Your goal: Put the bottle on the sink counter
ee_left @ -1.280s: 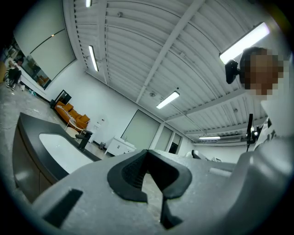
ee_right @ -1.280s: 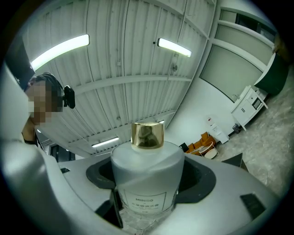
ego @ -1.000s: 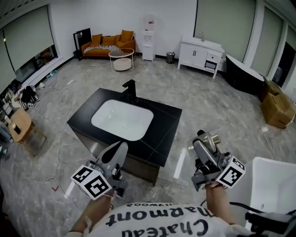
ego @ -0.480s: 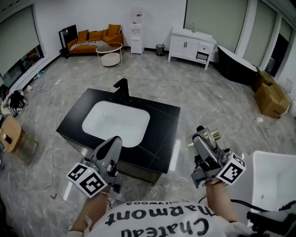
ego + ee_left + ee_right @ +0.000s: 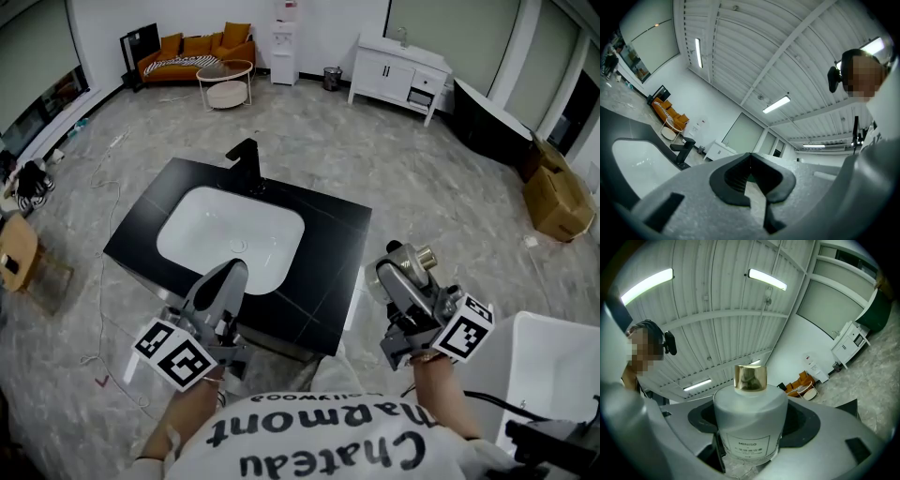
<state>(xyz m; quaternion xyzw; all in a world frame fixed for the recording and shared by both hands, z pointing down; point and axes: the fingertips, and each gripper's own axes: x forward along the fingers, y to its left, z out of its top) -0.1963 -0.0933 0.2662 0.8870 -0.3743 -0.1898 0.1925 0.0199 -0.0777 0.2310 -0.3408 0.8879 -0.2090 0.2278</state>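
The left gripper [image 5: 228, 274] has its jaws pressed together with nothing between them; the white basin [image 5: 230, 234] lies just ahead of its tips and the black faucet [image 5: 247, 165] stands beyond that. The counter [image 5: 333, 246] (black, bare to the right of the basin) lies ahead and to the left of the right gripper [image 5: 398, 269]. That gripper's jaws are clamped on the bottle [image 5: 749, 425], white with a gold cap pointing out past the tips, held in the air beside the counter's right edge.
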